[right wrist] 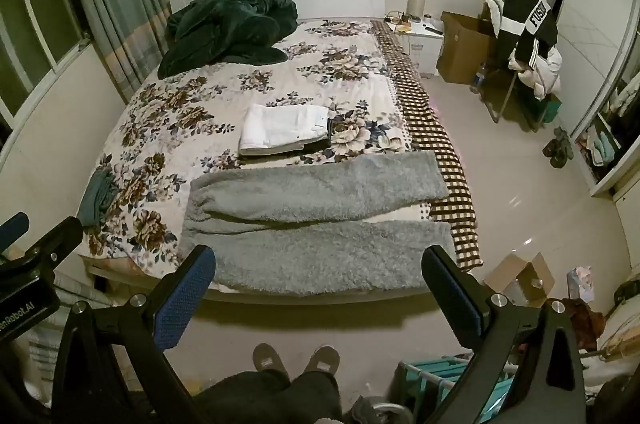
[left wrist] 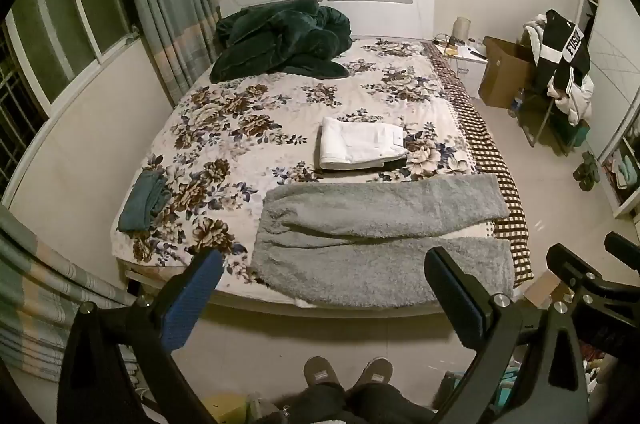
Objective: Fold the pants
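Observation:
Grey fleece pants (left wrist: pixel 380 240) lie flat across the near end of the floral bed (left wrist: pixel 248 112), waist to the left, both legs reaching right; they also show in the right wrist view (right wrist: pixel 316 220). My left gripper (left wrist: pixel 324 264) is open and empty, held back from the bed above its near edge. My right gripper (right wrist: pixel 320 262) is open and empty too, likewise short of the pants. Folded white pants (left wrist: pixel 362 143) lie on a dark garment further up the bed, also seen in the right wrist view (right wrist: pixel 286 129).
A dark green blanket (left wrist: pixel 280 40) is heaped by the headboard. A folded teal cloth (left wrist: pixel 144 200) lies at the bed's left edge. A cardboard box (left wrist: pixel 506 72), a chair with clothes (left wrist: pixel 560 64) and a nightstand (left wrist: pixel 468 60) stand at right. My slippers (left wrist: pixel 348 372) are on the floor.

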